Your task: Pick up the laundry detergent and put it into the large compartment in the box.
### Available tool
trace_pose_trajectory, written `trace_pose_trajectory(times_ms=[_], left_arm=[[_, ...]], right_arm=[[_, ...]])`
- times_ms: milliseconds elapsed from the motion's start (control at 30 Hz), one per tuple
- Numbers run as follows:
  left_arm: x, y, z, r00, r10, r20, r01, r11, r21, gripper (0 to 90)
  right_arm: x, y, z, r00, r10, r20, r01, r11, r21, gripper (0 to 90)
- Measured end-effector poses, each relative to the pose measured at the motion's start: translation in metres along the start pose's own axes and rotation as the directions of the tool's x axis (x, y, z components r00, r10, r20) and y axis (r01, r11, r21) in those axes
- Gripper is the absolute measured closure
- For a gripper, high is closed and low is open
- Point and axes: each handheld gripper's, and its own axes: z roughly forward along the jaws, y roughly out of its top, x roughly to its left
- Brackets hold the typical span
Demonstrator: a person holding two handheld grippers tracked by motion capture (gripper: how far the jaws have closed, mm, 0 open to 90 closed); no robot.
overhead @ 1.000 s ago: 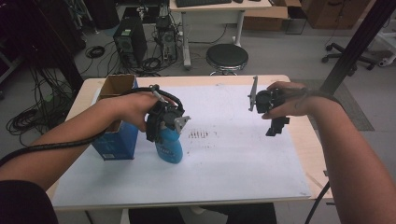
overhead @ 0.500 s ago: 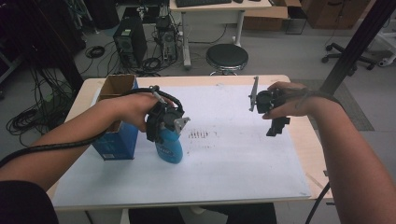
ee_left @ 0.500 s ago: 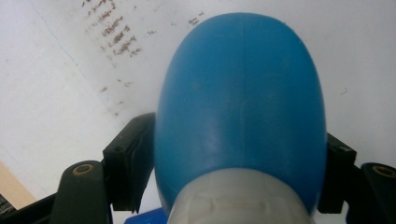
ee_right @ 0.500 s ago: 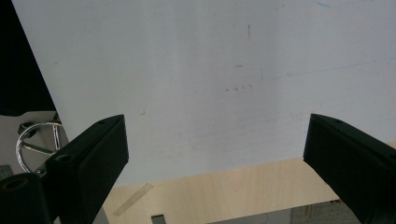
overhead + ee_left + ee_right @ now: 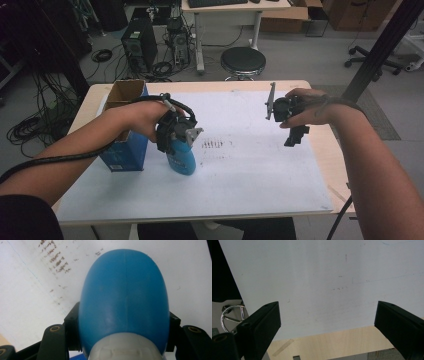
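Cluttered workshop floor with cables, computer towers and a round black stool lies beyond a pale wooden table, most of whose top is covered by a large white paper sheet marked with a small patch of brownish smudges.

Largest on the sheet is an open brown-and-blue cardboard box at the left edge, its top flaps folded back. Just beside it stands a blue rounded plastic bottle with a white collar, base on the paper. The left gripper clamps it from above near the neck; in the left gripper view its black jaws press against both flanks of the blue body.

Against the pictures from a second ago, bottle and left hand have hardly moved, so the grasp looks settled and a lift or carry seems the likely next step. The right gripper has eased slightly lower over the far right of the sheet; it is spread wide and carries nothing, paper and table edge showing between its jaws.

Between the two hands the sheet lies bare. The box, close at the bottle's left, is the one thing that could be knocked.
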Motion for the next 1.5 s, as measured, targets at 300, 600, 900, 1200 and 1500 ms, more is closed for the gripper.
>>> trace_pose_trajectory(times_ms=[300, 600, 900, 1200, 1500], left_arm=[[0.001, 0.004, -0.004, 0.9997, -0.024, 0.009, 0.023, 0.9997, 0.008, 38.2], [0.000, 0.006, -0.034, 0.9972, -0.074, 0.000, 0.074, 0.9971, -0.014, 38.1], [0.007, 0.010, -0.045, 0.9535, -0.296, 0.055, 0.296, 0.9551, 0.017, 38.1], [0.008, 0.005, -0.055, 0.8973, -0.438, 0.057, 0.436, 0.8991, 0.036, 38.2], [0.007, 0.007, -0.071, 0.8159, -0.573, 0.076, 0.569, 0.8193, 0.073, 38.2]], right_arm=[[0.003, 0.001, -0.001, 1.0000, 0.001, -0.001, -0.001, 1.000, 0.002, 6.7], [0.004, -0.001, -0.005, 1.0000, 0.002, 0.009, -0.002, 1.000, -0.004, 6.8], [0.006, -0.001, -0.001, 0.9999, -0.012, 0.007, 0.013, 1.000, -0.016, 6.8], [0.005, -0.001, -0.001, 0.9996, -0.026, 0.009, 0.026, 0.999, -0.019, 6.8], [0.004, 0.004, 0.001, 0.9987, -0.051, 0.007, 0.051, 0.998, -0.021, 6.8]])
